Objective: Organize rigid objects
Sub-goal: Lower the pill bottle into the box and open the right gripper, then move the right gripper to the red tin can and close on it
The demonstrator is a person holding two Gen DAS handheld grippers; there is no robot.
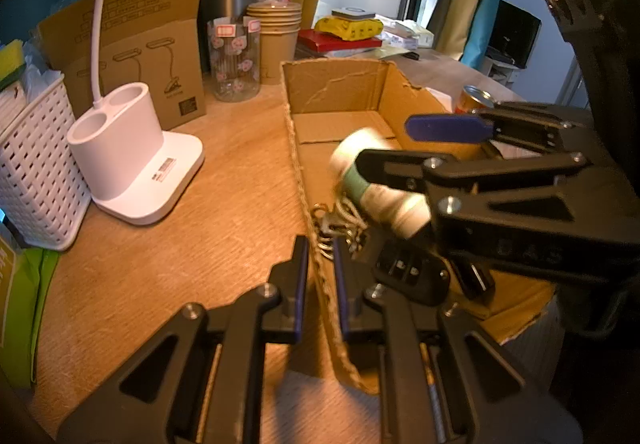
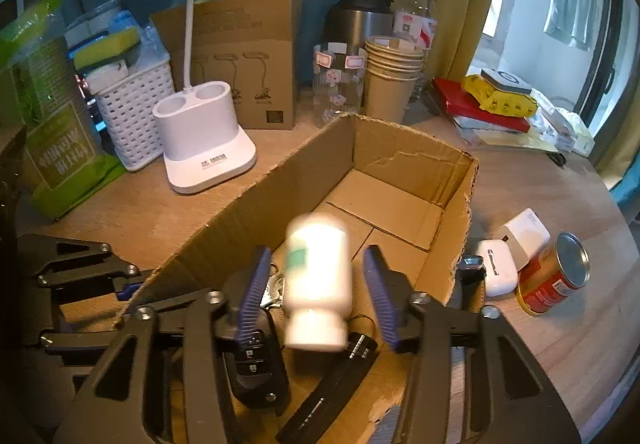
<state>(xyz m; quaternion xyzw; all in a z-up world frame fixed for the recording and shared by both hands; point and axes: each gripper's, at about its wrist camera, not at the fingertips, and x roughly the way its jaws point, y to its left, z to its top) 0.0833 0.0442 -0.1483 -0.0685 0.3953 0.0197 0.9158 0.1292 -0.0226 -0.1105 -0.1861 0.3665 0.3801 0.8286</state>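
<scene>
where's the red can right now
In the right wrist view, the red can lies on its side on the table, right of the cardboard box, beside two white chargers.

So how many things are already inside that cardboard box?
3 visible: a car key with keyring, a black bar, and the blurred white bottle between the right gripper's open jaws. Others may be hidden.

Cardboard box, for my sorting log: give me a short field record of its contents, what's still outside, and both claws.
container: cardboard box, top open
inside: car key
left claw: shut on box wall
right claw: open; blurred white bottle between its jaws, pads clear
outside: red can on its side, earbud case
</scene>
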